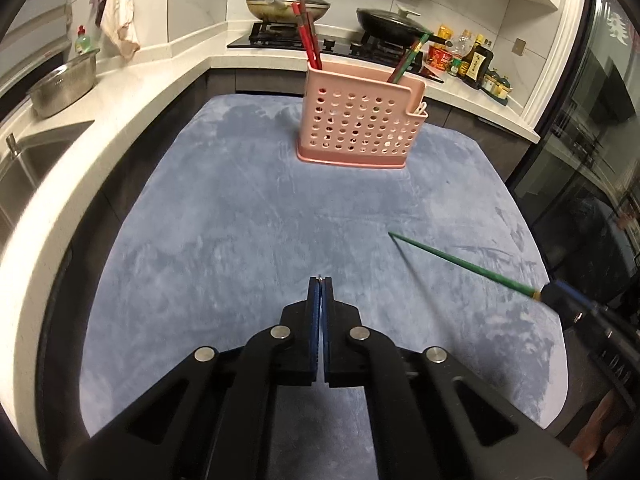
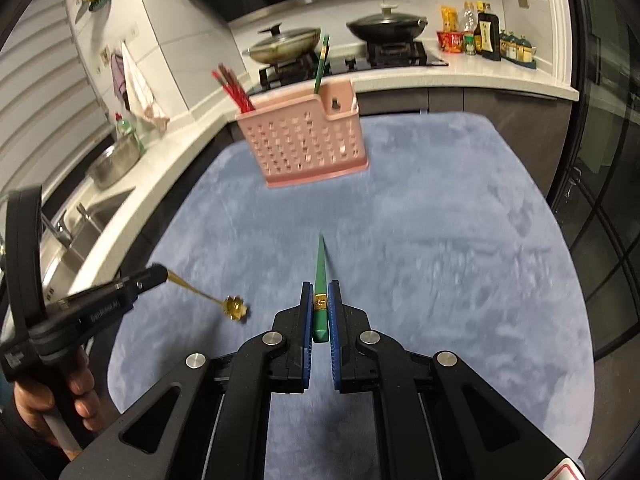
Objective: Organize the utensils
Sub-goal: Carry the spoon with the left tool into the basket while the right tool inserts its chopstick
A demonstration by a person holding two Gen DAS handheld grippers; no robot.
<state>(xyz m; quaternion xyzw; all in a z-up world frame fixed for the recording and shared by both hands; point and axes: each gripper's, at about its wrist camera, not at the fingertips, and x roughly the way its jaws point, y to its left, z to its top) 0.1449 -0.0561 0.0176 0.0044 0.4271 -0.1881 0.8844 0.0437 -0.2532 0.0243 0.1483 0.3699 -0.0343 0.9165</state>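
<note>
Your right gripper point(image 2: 320, 306) has its blue-padded jaws clamped on the thick end of a slim green chopstick point(image 2: 320, 268), just ahead of its gold band, so the tapered tip points forward toward the far pink perforated plastic utensil caddy point(image 2: 304, 142). Gripping near the butt leaves most of the shaft free, which should help you lower the tip into a compartment.

Your left gripper point(image 2: 158, 274), seen at the near left in the right wrist view, pinches the handle of a small gold spoon with a flower-shaped bowl point(image 2: 235, 309); the bowl hangs low over the blue plush cloth point(image 2: 460, 220), though contact cannot be confirmed. In the left wrist view the jaws appear pressed together, with only a metal speck visible at the tips.

The caddy stands upright at the far edge of the cloth. Red chopsticks point(image 1: 308, 38) lean in its left compartment; a green chopstick point(image 1: 408, 60) already leans in the right one, the likely destination for its mate.
</note>
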